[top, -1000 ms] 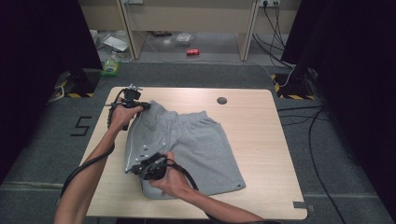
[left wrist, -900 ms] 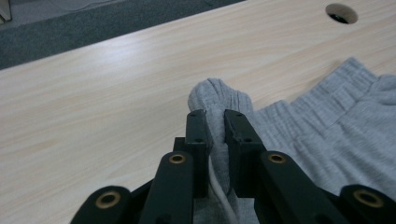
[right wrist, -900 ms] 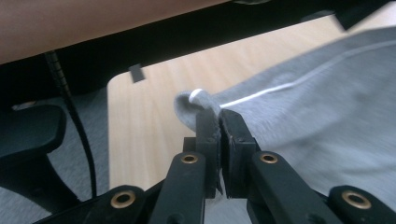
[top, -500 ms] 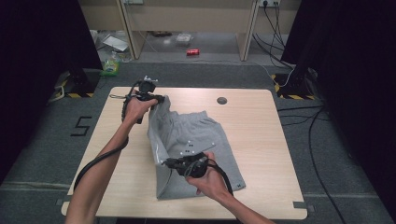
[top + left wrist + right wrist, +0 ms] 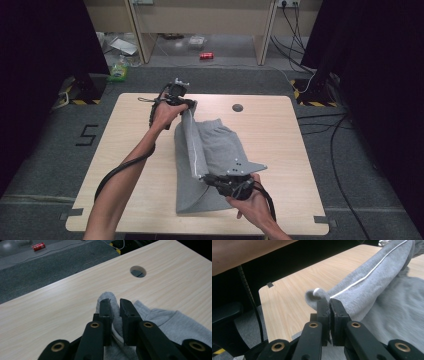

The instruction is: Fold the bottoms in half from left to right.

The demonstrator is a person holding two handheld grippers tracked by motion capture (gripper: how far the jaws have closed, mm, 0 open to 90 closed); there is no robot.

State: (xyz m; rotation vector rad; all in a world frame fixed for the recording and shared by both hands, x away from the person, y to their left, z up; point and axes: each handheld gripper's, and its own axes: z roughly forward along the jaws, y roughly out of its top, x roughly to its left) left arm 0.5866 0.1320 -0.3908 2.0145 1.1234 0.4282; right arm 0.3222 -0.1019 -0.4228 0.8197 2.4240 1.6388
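Both tongs, left (image 5: 186,102) and right (image 5: 206,177), have carried the grey shorts' (image 5: 220,150) lifted edge rightward, folding them over.

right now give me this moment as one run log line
step: folding grey shorts | left tool: shut on shorts | right tool: shut on shorts | edge lifted above table

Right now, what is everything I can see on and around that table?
Shorts: one, grey with a white side stripe, on the table, one edge lifted off it.
Table: one, light wood, centre of the room.
Cable hole: one, dark, round, far side of the tabletop.
Can: one, red, lying on the floor beyond the table.
Bottle: one, green, on the floor at far left.
Cables: several, black, on the floor to the right.
Left gripper: one, black, shut on the shorts' far corner.
Right gripper: one, black, shut on the shorts' near corner.
Forearms: two, bare, reaching in from the near edge.
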